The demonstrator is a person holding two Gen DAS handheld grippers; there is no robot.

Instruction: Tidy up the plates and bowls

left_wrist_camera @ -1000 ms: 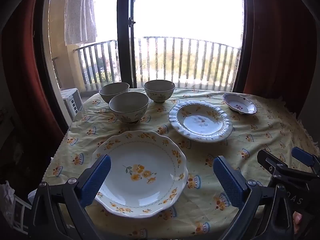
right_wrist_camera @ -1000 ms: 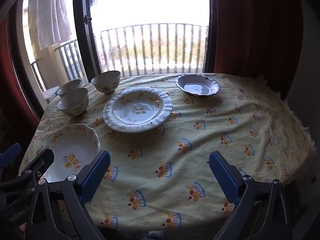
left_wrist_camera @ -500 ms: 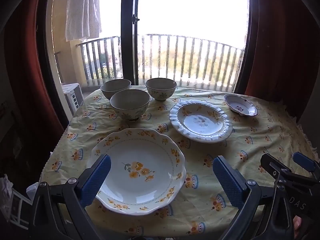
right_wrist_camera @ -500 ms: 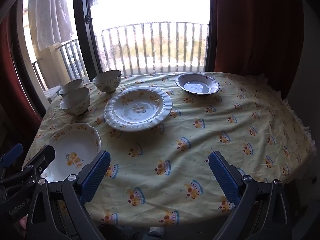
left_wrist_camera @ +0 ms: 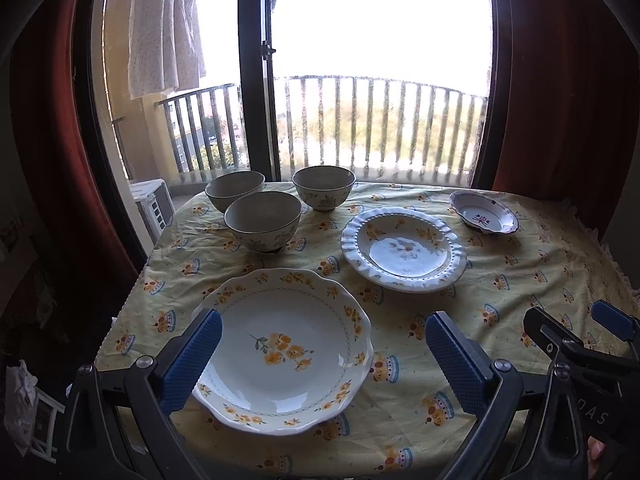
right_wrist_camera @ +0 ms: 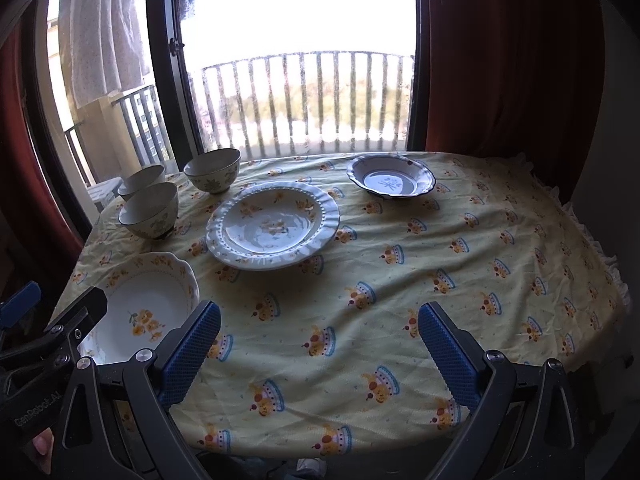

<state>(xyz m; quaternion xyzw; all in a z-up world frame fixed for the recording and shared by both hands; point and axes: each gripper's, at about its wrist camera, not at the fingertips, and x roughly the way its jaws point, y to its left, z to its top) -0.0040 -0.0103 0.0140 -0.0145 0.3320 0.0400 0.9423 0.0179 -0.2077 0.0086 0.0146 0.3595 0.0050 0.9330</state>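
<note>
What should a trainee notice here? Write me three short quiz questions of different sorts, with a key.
1. Count: how many bowls stand at the far left of the table?
2. True or false: the left gripper is shut on the yellow-flower plate.
3. Pick one: which dish lies nearest the red curtain? A) the beaded-rim plate B) the small blue-rimmed dish C) the yellow-flower plate

Key
1. Three bowls, all standing apart, none stacked.
2. False: its jaws are wide apart and hold nothing; the right gripper is the same.
3. B
</note>
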